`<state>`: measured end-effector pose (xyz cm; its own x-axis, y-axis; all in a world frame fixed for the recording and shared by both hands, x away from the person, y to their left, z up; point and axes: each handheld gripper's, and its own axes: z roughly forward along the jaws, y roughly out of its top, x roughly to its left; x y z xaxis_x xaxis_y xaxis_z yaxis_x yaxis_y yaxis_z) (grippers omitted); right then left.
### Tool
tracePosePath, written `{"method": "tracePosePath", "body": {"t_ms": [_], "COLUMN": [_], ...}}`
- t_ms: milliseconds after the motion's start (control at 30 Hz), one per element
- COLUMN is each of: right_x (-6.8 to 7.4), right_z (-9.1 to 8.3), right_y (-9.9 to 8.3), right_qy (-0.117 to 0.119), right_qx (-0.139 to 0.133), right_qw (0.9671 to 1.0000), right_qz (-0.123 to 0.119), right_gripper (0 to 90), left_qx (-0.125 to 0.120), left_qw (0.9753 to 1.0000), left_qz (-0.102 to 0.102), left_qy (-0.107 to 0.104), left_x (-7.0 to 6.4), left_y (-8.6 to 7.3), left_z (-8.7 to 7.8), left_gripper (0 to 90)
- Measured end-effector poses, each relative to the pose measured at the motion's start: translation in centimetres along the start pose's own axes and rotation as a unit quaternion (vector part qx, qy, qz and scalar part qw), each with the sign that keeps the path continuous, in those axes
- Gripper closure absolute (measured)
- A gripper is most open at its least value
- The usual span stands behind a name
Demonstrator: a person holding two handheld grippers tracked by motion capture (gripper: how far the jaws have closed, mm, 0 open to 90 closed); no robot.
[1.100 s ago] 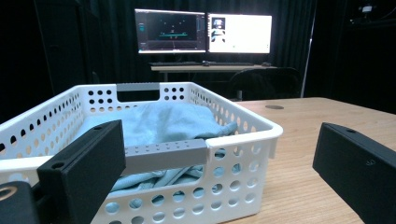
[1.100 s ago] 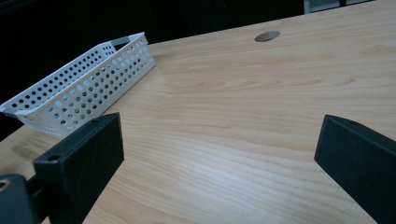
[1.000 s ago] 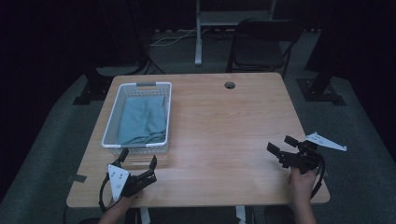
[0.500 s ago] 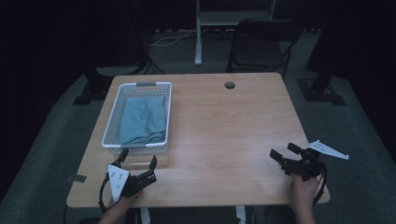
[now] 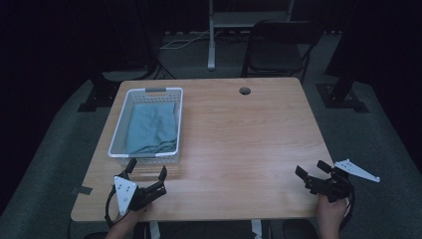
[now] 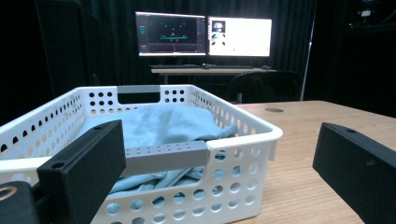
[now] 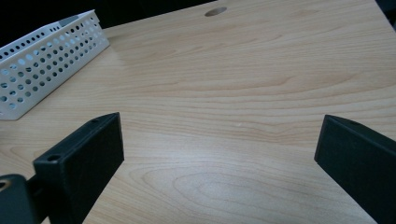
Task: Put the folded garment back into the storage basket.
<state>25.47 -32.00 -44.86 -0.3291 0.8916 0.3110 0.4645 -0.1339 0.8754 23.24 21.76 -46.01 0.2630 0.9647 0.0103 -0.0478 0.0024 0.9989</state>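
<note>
A white perforated basket (image 5: 119, 127) (image 6: 243, 135) (image 7: 42, 60) sits on the left part of the wooden table (image 5: 239, 134), with a folded light-blue cloth (image 5: 152, 127) (image 6: 163, 123) inside. My left gripper (image 5: 147, 169) rests at the table's front left, just in front of the basket's near wall, jaws open and empty. My right gripper (image 5: 312, 169) is at the front right corner, angled toward the table's middle, jaws wide open with bare wood between them.
A round cable hole (image 5: 244, 90) (image 7: 215, 11) lies near the table's far edge. A dark folding chair (image 5: 278, 45) and a stand (image 5: 211, 35) are behind the table. Two lit monitors (image 6: 203, 35) stand on a desk beyond.
My right gripper has drawn back toward the table's front right corner and slightly outward. The left gripper and basket have stayed put.
</note>
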Motion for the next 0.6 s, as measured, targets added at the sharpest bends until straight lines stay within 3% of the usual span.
{"method": "tracePosePath", "body": {"t_ms": [133, 400, 600], "right_x": [0.09, 0.43, 0.94], "right_z": [0.42, 0.86, 0.95], "right_y": [-0.01, 0.0, -0.11], "right_qy": [0.0, -0.028, -0.046], "right_qx": [0.001, -0.002, -0.004], "right_qw": [1.0, 0.9995, 0.9984], "right_qz": [-0.006, -0.011, -0.033], "right_gripper": [1.6, 1.6, 1.6], "left_qx": [0.0, -0.009, -0.002], "left_qw": [1.0, 0.9999, 1.0], "left_qz": [0.001, 0.0, 0.002], "left_qy": [-0.001, 0.005, -0.001], "left_x": [0.0, 0.02, -0.02], "left_y": [0.0, -0.04, -0.01], "left_z": [-0.01, -0.19, -0.04], "left_gripper": [3.8, 3.8, 3.8]}}
